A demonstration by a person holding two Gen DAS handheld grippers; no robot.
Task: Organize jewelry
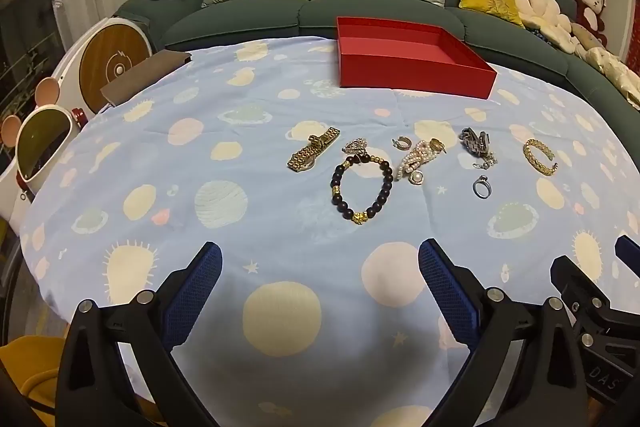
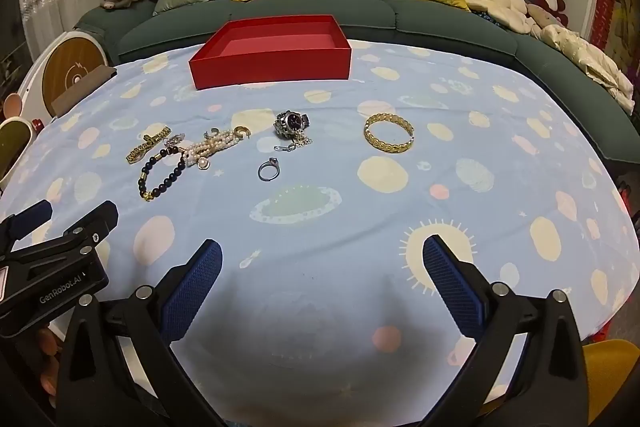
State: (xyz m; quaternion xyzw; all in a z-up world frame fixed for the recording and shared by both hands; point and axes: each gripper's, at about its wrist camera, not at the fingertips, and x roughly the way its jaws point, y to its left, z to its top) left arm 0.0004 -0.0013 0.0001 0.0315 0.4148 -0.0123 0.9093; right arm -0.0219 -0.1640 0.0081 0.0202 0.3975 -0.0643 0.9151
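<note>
Both grippers sit nearest me, low over the near edge of the table (image 1: 120, 155): the left gripper (image 1: 320, 267) and the right gripper (image 2: 322, 263) each have their blue pads spread as wide as they go, nothing between them, only the planet-print cloth below. I read this as the very start of the job, since none of the jewelry has gone into the red box (image 1: 412, 67), which stands empty at the far side of the table, just before the sofa (image 1: 248, 19). The pieces lie in a loose row across the middle, well apart from both grippers. From left to right in the left view I see a gold watch (image 1: 314, 149), a dark bead bracelet (image 1: 362, 189) touching a small sparkly piece at its far end, a pearl cluster (image 1: 418, 157) with an earring beside it, a silver watch (image 1: 474, 141) with a fine chain trailing from it, a ring (image 1: 482, 187) lying nearer to me than the watch, and a gold bangle (image 1: 540, 157) alone at the right. My judgement is that the next move is a reach forward and down onto one piece. The bangle looks the easiest for the right gripper, standing clear of the rest; the bead bracelet suits the left. The tangle around the pearls will need care to lift one item without dragging its neighbours.
</note>
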